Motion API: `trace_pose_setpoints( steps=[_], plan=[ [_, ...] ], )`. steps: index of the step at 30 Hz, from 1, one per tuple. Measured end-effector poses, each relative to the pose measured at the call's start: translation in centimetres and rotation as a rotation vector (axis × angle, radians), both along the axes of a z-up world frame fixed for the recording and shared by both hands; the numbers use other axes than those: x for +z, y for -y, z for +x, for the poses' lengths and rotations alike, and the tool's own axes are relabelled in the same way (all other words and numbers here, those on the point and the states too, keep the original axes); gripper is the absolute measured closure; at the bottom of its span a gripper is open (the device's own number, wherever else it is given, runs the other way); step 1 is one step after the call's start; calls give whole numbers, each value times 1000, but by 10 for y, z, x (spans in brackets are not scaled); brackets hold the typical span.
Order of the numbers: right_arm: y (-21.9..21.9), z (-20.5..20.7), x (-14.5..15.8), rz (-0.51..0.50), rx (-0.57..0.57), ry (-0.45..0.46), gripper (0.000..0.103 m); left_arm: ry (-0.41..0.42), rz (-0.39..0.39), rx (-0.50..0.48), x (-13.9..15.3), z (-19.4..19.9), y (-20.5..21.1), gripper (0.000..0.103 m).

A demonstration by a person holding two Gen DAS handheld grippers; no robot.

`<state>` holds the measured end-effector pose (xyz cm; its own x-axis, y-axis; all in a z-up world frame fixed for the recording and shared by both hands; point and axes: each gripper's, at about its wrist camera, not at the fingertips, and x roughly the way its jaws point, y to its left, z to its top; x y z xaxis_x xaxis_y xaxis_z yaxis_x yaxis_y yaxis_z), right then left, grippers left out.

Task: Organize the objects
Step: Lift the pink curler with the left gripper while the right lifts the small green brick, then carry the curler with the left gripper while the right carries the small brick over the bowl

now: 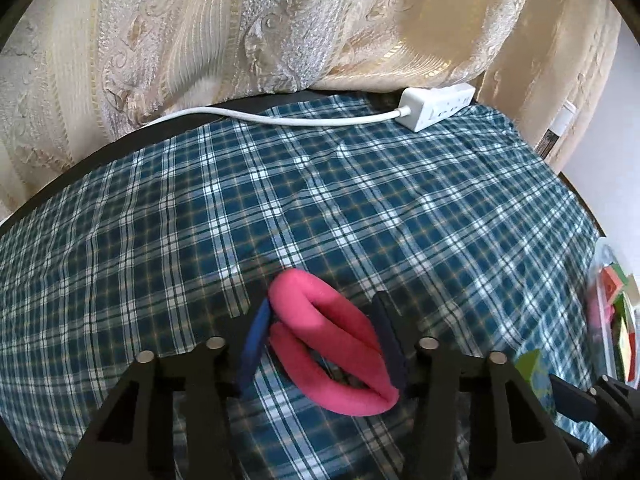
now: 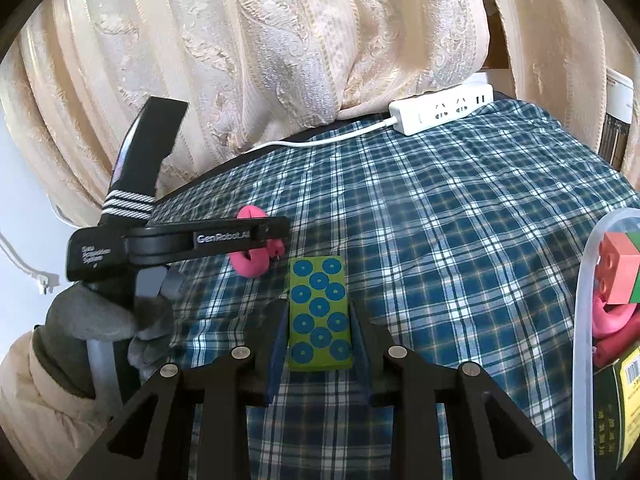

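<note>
A pink fabric ring (image 1: 328, 340) sits squeezed between the blue pads of my left gripper (image 1: 324, 320), just above the plaid cloth. In the right wrist view the same pink ring (image 2: 252, 240) shows partly behind the left gripper (image 2: 276, 236). My right gripper (image 2: 318, 312) is shut on a green block with blue dots (image 2: 320, 316), held over the cloth. A clear plastic bin (image 2: 580, 300) at the right edge holds a red and green block (image 2: 618, 276), a pink item and a printed box.
A plaid tablecloth (image 1: 360, 200) covers the table. A white power strip (image 1: 436, 108) with its cable lies at the back edge, also in the right wrist view (image 2: 440, 112). Cream curtains (image 2: 280, 40) hang behind. The bin (image 1: 612, 304) is at the right.
</note>
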<state>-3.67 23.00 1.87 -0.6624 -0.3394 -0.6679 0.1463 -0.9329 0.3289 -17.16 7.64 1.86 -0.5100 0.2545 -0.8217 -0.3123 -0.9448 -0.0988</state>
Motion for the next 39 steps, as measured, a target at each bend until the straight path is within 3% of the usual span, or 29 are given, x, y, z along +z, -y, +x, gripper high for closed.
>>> trace_pose_setpoints(
  steps=[3,8,13,15,18,22,32,39],
  plan=[
    [0,0,0,1,-1,-2,72,-15,14,3,7,3,3,70],
    [0,0,0,0,-6,-5,72,-1,23,-5,9,9,2,71],
    [-1,0,1,-3,-11,-9,72,30,61,47,6,9,10,67],
    [-1,1,2,-5,-11,-11,72,33,65,60,6,10,13,52],
    [-2,2,2,-9,-11,-15,72,26,73,88,9,13,19,43],
    [-2,2,3,-16,-11,-19,72,30,61,112,13,21,22,41],
    [-10,6,8,-33,-44,-37,72,178,118,146,-3,31,13,40],
    [-12,7,8,-29,-54,-36,72,163,104,199,-2,24,5,39]
  ],
)
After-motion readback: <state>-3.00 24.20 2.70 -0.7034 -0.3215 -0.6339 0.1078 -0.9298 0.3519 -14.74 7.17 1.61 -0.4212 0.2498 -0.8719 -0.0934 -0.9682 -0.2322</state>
